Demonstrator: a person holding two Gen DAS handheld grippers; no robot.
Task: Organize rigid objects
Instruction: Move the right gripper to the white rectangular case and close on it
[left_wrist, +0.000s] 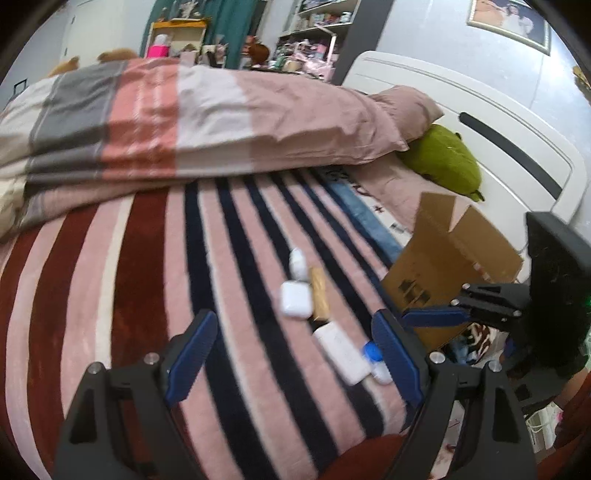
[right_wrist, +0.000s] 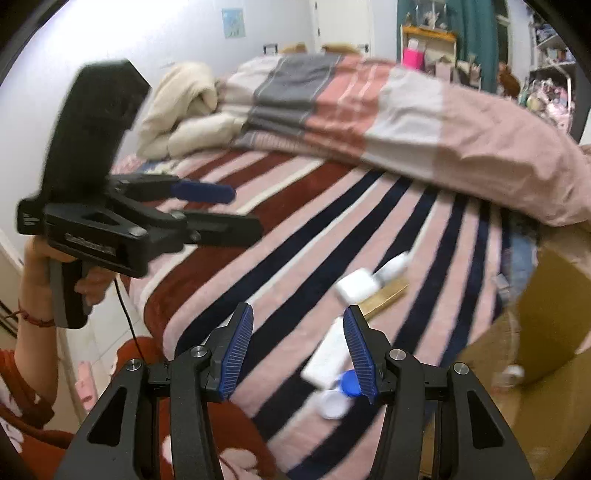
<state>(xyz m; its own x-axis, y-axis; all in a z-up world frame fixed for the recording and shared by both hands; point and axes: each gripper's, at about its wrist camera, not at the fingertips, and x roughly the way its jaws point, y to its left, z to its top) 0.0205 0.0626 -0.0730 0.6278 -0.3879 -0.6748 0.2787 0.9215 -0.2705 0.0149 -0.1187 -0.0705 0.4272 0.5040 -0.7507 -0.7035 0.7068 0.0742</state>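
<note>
Left wrist view: left gripper (left_wrist: 295, 354) fingers wide apart, empty, low centre; beyond lie a white rectangular case (left_wrist: 341, 350), square white earbud case (left_wrist: 294, 299) and brown cardboard box (left_wrist: 443, 266) on the striped bed (left_wrist: 147, 277). Right gripper (right_wrist: 299, 350) half-open, empty.

bed (left_wrist: 147, 277) | striped blanket | on it: white cases (left_wrist: 294, 298), gold box (left_wrist: 318, 293), cardboard box (left_wrist: 443, 266)
</note>
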